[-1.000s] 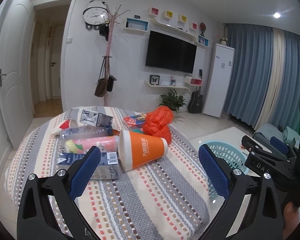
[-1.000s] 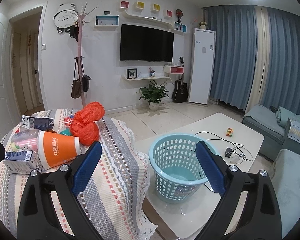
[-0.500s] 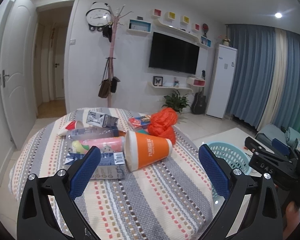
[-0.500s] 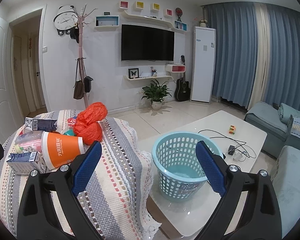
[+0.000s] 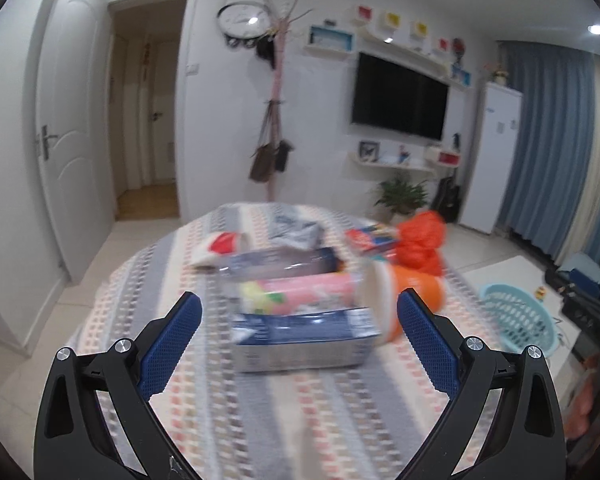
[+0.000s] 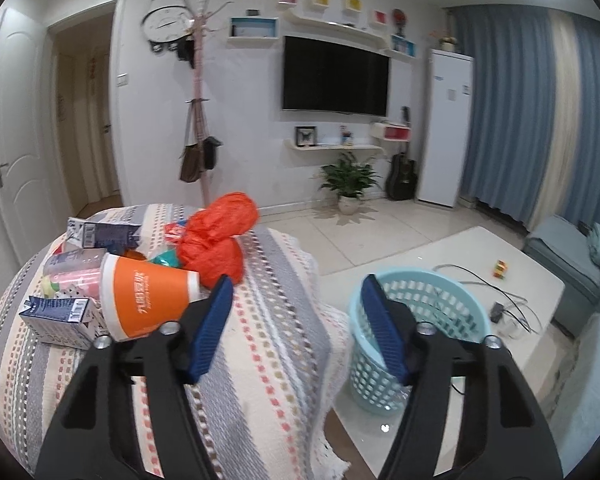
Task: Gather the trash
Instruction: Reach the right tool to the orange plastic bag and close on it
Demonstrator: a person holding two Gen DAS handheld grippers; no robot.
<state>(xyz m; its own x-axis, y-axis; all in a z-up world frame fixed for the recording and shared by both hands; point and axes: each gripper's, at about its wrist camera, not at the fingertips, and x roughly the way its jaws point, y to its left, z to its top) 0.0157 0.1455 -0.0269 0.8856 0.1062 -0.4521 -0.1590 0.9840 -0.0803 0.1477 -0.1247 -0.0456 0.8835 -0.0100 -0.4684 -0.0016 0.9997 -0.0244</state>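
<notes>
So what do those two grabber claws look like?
Both the left gripper and the right gripper have shiny black arms with cut-out holes, silver round screws, and bumpy blue pads on the fingers.

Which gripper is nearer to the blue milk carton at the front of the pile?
Left. The left gripper, open, faces the blue milk carton directly, close behind it. The right gripper, open, sits off to the carton's right, toward the basket.

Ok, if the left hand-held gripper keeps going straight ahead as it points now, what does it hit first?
Most likely the blue-and-white carton lying on the striped tablecloth. It sits centred between the open fingers of the left hand-held gripper, nearest of the pile. The frame is blurred, so depth is uncertain.
</notes>
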